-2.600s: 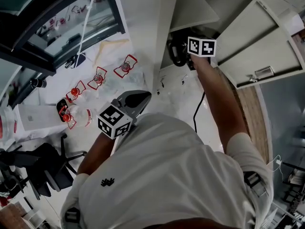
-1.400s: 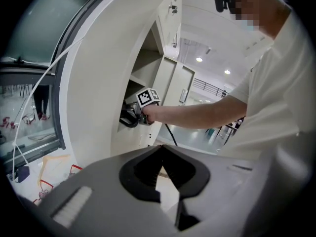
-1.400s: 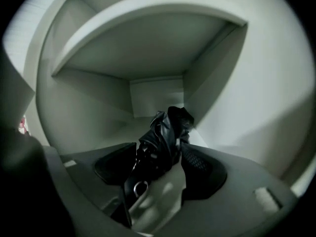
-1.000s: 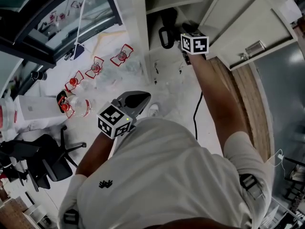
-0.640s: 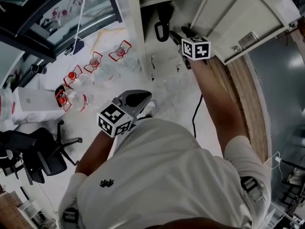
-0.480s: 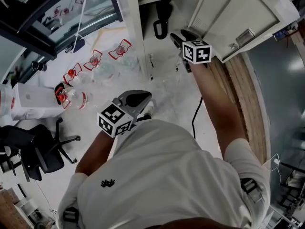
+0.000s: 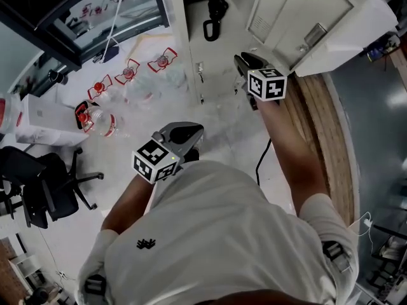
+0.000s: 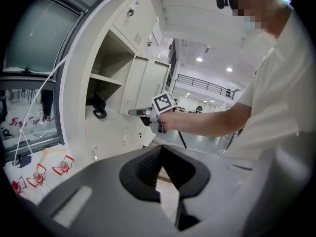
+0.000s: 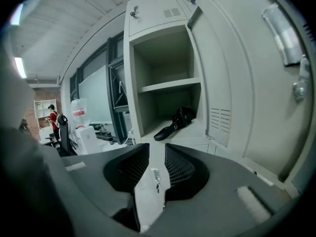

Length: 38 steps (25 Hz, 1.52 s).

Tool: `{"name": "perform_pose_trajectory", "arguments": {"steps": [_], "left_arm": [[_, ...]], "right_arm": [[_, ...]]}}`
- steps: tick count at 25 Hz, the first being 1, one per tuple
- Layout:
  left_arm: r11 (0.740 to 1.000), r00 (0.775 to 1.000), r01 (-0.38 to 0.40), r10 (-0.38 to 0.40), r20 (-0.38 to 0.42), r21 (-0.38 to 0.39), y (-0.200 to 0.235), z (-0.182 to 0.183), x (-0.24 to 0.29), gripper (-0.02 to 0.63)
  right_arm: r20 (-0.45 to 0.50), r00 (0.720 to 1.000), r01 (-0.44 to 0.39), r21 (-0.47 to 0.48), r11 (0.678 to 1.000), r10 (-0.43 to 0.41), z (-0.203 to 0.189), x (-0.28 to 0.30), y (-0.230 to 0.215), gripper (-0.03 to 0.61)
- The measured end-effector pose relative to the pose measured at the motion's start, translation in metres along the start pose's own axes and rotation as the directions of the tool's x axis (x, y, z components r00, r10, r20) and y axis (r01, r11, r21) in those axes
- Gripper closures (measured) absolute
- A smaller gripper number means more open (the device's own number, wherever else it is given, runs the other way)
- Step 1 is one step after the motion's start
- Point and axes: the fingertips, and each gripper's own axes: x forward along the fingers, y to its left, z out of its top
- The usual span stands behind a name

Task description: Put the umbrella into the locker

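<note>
R gripper (image 9: 157, 147) now backs off from locker (image 9: 132, 73) — jaws closing, nothing betw them. Umbrella (image 9: 175, 122) stays inside, lower compartment — placement looks done. L gripper (image 8: 161, 149) clenched, empty.

**Locker corner of an open-plan workplace**

A bank of cream metal lockers (image 9: 153, 14) with vented doors stands beside a tall dark-framed glass partition (image 7: 108, 11). A black swivel office chair (image 7: 38, 180) sits on the glossy white floor (image 7: 216, 97). Beyond lies a wide hall with recessed ceiling lights (image 8: 199, 59) and a railed upper gallery (image 8: 205, 85).
</note>
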Motion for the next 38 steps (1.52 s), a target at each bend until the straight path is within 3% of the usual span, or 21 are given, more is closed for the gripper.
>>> {"name": "perform_pose_trajectory", "arguments": {"steps": [20, 38], "left_arm": [[1.0, 1.0, 0.004, -0.003, -0.011, 0.019, -0.107, -0.042, -0.009, 0.557], [0.999, 0.999, -0.036, 0.036, 0.0, 0.012, -0.143, -0.052, -0.016, 0.557]], "right_arm": [[0.007, 0.997, -0.076, -0.001, 0.997, 0.076, -0.074, -0.17, 0.08, 0.534], [-0.02, 0.992, -0.129, -0.045, 0.991, 0.128, -0.114, -0.254, 0.121, 0.552]]}}
